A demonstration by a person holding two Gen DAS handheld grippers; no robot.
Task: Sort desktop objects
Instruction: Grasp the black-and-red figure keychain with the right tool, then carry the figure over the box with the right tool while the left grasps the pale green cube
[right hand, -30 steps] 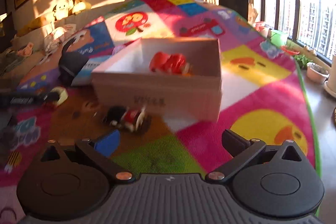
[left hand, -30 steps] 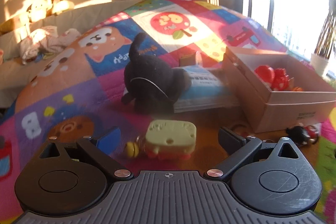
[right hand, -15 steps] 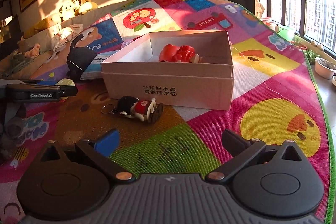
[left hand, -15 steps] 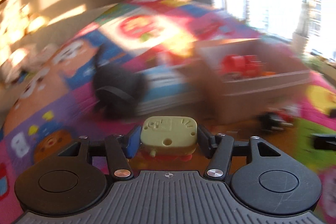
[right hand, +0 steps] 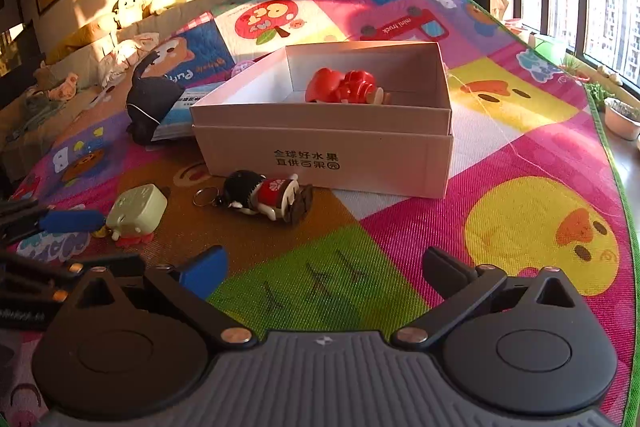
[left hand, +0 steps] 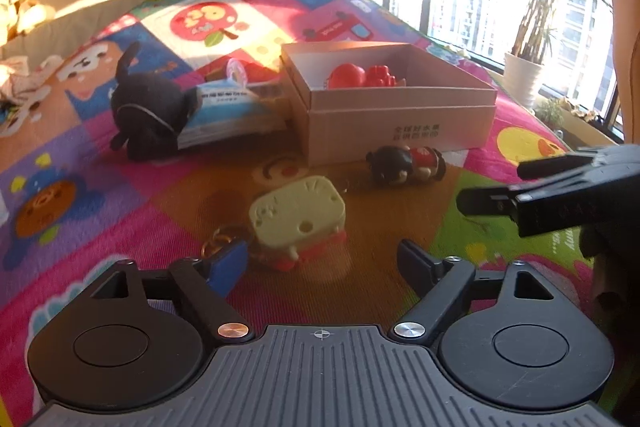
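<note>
A pale green block toy with red feet point(left hand: 298, 215) lies tilted on the play mat, its key ring beside it. It is just ahead of my left gripper point(left hand: 320, 259), whose jaws are opening and do not touch it. The right wrist view shows the same toy point(right hand: 136, 211) beside the left gripper's blue pad point(right hand: 68, 221). A black-haired doll keychain point(right hand: 264, 195) lies in front of the cardboard box point(right hand: 332, 155), which holds a red toy point(right hand: 340, 87). My right gripper point(right hand: 322, 263) stands open over the green patch with nothing between its fingers.
A black plush point(left hand: 148, 107) leans on a blue-and-white booklet point(left hand: 228, 111) left of the box point(left hand: 392, 119). The right gripper's arm point(left hand: 560, 195) reaches in from the right. Potted plants and a window lie beyond the mat's right edge. Soft toys sit along the far wall.
My left gripper shut on the green block toy, carried it right toward the box and doll, then opened; the toy now lies tilted on the mat. The right gripper stayed put.
</note>
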